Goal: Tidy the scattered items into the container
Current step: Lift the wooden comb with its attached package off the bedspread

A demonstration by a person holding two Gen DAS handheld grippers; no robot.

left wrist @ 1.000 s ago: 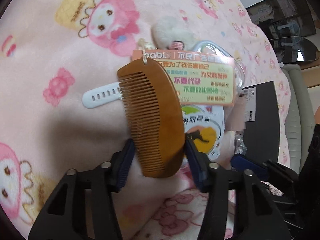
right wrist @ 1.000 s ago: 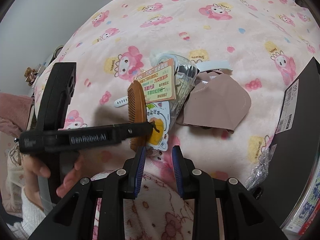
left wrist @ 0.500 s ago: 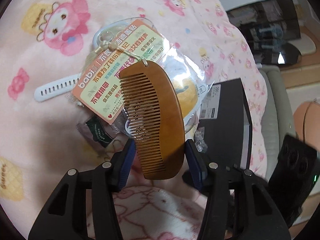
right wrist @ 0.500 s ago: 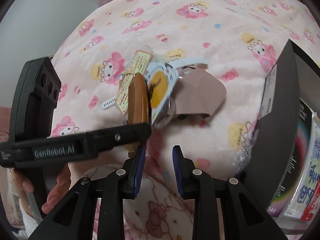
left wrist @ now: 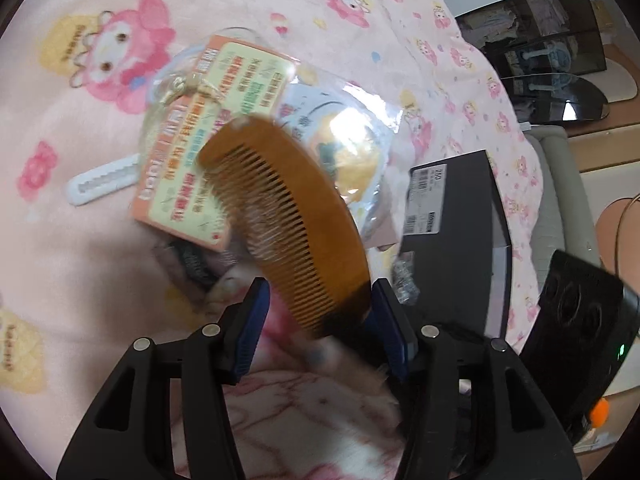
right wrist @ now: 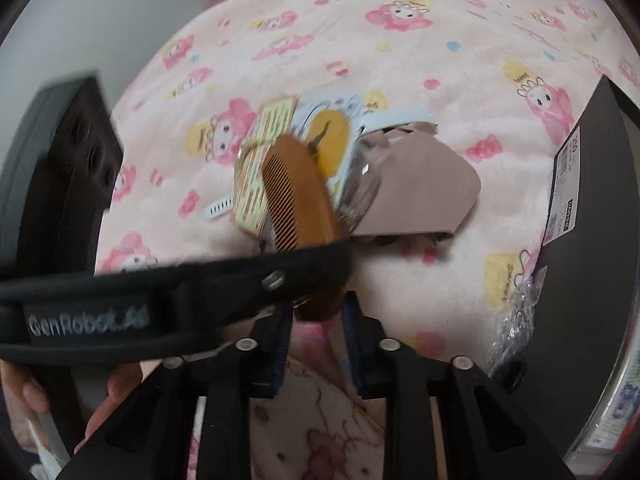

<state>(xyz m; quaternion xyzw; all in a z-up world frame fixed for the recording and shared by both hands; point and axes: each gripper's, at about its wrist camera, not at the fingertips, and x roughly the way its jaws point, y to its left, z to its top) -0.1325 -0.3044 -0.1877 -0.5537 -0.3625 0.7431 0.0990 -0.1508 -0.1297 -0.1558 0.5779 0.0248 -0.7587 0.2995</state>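
Note:
My left gripper (left wrist: 318, 322) is shut on a brown wooden comb (left wrist: 288, 220) and holds it above the pink blanket; a tag on a string hangs from its far end. The comb (right wrist: 298, 196) also shows in the right wrist view, with the left gripper's black body across the frame. Under it lie an orange-and-green card (left wrist: 212, 136), a clear packet with a yellow print (left wrist: 348, 152), a white strap (left wrist: 102, 182) and a beige face mask (right wrist: 420, 196). My right gripper (right wrist: 316, 344) is empty, its jaws a little apart, low over the blanket. The black box (left wrist: 460, 240) lies at the right.
The pink cartoon blanket (left wrist: 80, 280) covers the bed. Crumpled clear plastic (right wrist: 516, 320) lies by the black box (right wrist: 592, 220). A beige chair (left wrist: 560, 200) and dark shelves (left wrist: 552, 40) stand beyond the bed's right edge. The hand holding the left gripper (right wrist: 112, 384) is at the lower left.
The left gripper has carried the comb up and to the right, toward the black box, and the comb has tilted in it. The right gripper has shifted a little.

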